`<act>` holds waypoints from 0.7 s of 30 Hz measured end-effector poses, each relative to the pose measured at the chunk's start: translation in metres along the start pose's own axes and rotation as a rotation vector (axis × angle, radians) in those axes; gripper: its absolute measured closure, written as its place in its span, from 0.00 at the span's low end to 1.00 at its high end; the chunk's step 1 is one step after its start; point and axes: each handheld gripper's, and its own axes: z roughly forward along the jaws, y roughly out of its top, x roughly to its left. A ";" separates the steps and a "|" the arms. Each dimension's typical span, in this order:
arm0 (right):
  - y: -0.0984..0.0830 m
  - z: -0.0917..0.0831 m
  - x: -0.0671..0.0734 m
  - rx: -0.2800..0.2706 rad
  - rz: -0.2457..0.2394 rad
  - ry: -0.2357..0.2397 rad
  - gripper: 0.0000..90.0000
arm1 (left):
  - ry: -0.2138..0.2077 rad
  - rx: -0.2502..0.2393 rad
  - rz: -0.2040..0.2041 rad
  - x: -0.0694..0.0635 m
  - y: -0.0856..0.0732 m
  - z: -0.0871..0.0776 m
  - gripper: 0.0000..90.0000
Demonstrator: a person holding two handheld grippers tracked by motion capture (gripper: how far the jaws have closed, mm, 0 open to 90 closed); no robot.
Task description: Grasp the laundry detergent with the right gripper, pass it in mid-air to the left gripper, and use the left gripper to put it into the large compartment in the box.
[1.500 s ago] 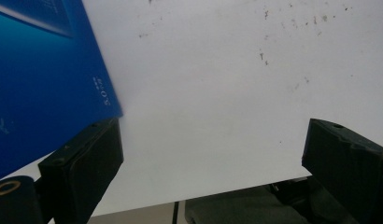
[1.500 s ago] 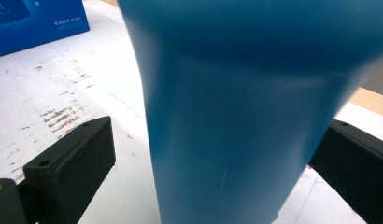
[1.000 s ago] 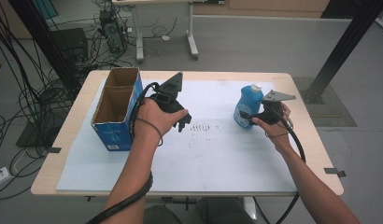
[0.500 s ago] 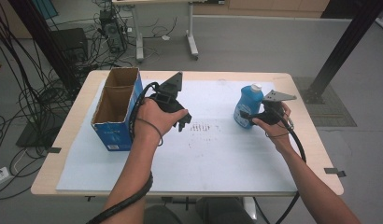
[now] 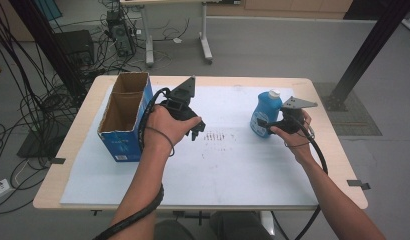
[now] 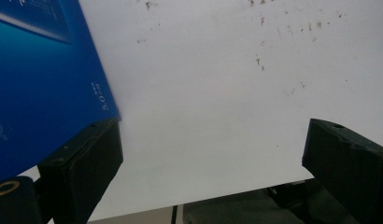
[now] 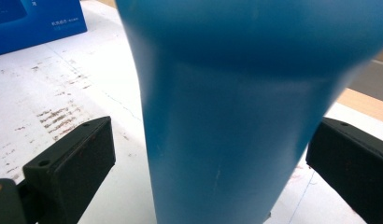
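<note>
The upright blue plastic bottle with a white cap [image 5: 266, 113] stands on the right part of the table, and it is bracketed by the right gripper [image 5: 263, 123], whose jaws are spread to either side of the bottle's body. In the right gripper view a gap is seen between each black pad and the blue wall [image 7: 236, 116], so nothing is clamped yet; the placement reads as a line-up for a squeeze around the middle, where the bottle is likely easiest to lift without tipping.

The left gripper [image 5: 197, 131] is held low over the sheet just beside the open blue cardboard box [image 5: 124, 116], with its jaws wide apart and nothing between them (the box's blue side is seen close to one jaw in the left gripper view [image 6: 40, 79]). It is probably parked there to steady or receive at the box.

The wooden table [image 5: 323, 100] is covered by a white paper sheet [image 5: 233, 165] marked with small dark smudges. Beyond it, a grey floor [image 5: 273, 45], bundled black cables [image 5: 28, 55] and another desk's legs can be seen.
</note>
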 end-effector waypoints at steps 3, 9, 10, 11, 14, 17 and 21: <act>0.000 0.000 0.000 -0.001 0.002 0.001 0.01 | -0.001 -0.002 0.000 0.000 0.000 0.001 0.06; 0.000 0.000 0.001 -0.003 -0.011 0.000 0.01 | -0.001 -0.001 0.004 -0.001 0.000 0.000 0.06; 0.000 0.000 0.001 -0.003 -0.011 0.000 0.01 | -0.001 -0.003 0.003 -0.001 0.000 0.000 0.06; 0.000 0.000 0.001 -0.003 -0.010 0.000 0.01 | 0.001 -0.004 0.003 -0.001 0.000 0.000 0.06; 0.000 0.000 0.001 -0.002 -0.012 -0.001 0.01 | 0.000 -0.004 0.002 -0.001 0.000 0.000 0.06; 0.000 0.000 0.001 -0.003 -0.011 -0.006 0.01 | 0.000 -0.002 0.006 -0.001 -0.001 0.000 0.06; 0.000 -0.001 0.000 -0.002 -0.011 -0.006 0.01 | 0.000 -0.003 0.001 0.000 -0.001 0.000 0.06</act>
